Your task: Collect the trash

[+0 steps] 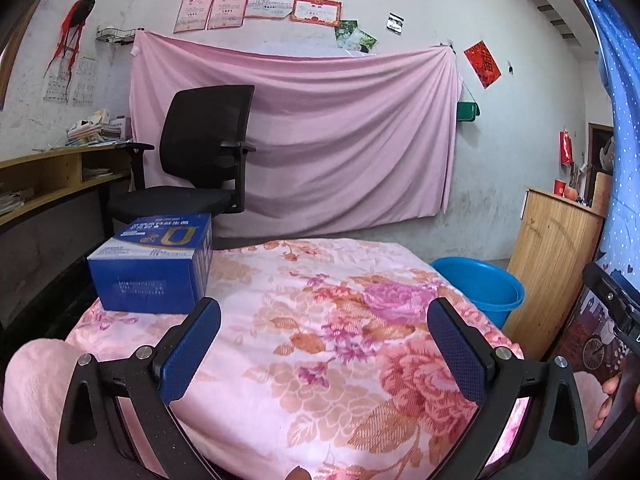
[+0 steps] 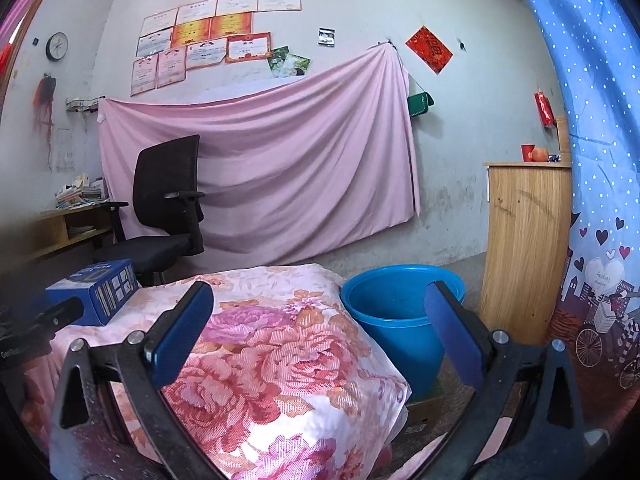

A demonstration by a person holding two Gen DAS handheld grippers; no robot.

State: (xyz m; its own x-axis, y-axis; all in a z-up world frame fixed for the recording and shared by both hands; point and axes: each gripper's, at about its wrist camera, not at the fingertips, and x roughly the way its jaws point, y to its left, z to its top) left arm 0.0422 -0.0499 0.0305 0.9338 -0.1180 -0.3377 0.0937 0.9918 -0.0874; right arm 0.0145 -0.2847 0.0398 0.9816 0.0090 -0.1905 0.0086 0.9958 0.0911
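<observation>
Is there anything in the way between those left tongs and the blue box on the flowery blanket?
Nothing visible. The left tongs are open above the floral blanket, and the blue box sits ahead to their left with only bare blanket between.

blue box upright on floral cloth, seemingly closed.

A blue rectangular cardboard box sits on the far left corner of the pink floral-cloth worktop. A round blue plastic bucket stands on the floor right of it, a black mesh office chair behind.
</observation>
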